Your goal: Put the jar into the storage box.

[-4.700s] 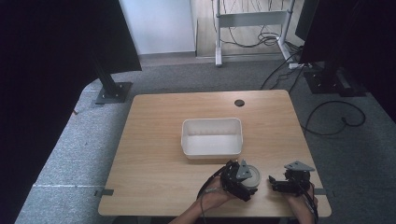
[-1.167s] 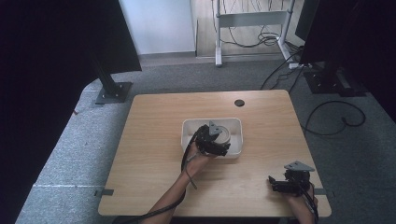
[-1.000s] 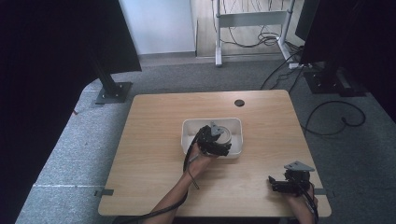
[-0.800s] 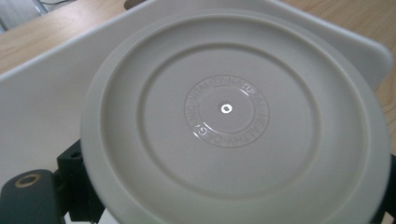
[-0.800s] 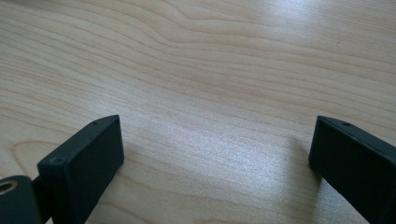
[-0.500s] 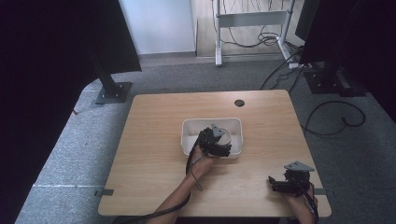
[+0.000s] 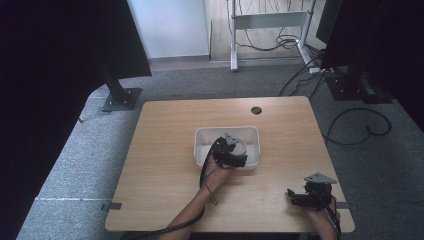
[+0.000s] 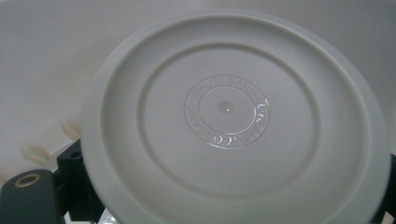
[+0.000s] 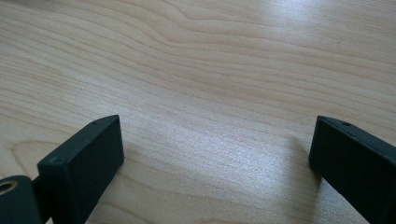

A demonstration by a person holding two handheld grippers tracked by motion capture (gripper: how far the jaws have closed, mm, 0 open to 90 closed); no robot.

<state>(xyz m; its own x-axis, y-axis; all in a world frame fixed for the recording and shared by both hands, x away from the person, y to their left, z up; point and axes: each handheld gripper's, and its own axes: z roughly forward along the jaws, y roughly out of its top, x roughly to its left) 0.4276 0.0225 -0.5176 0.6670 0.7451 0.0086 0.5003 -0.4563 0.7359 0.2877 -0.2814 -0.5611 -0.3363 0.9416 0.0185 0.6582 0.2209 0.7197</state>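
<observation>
The left gripper is over the white rectangular bin at the middle of the wooden table, reaching in across the bin's near wall, with the person's left hand just outside that wall. It holds a round white plastic lid, which in the high view shows as a pale disc inside the bin, toward its right half. In the left gripper view the lid faces the camera flat-on, with concentric raised rings and an embossed circular inscription at its centre (lettering too fine to read with confidence); one black jaw shows at its lower left edge and the other is just visible at the lower right, so the jaws stand clamped on the lid's rim. Whether the lid touches the bin floor cannot be told. The right gripper rests near the table's front right corner, well apart from the bin, grey three-cornered plate uppermost. In the right gripper view its jaws stand wide apart over bare wood grain, with nothing between them.
</observation>
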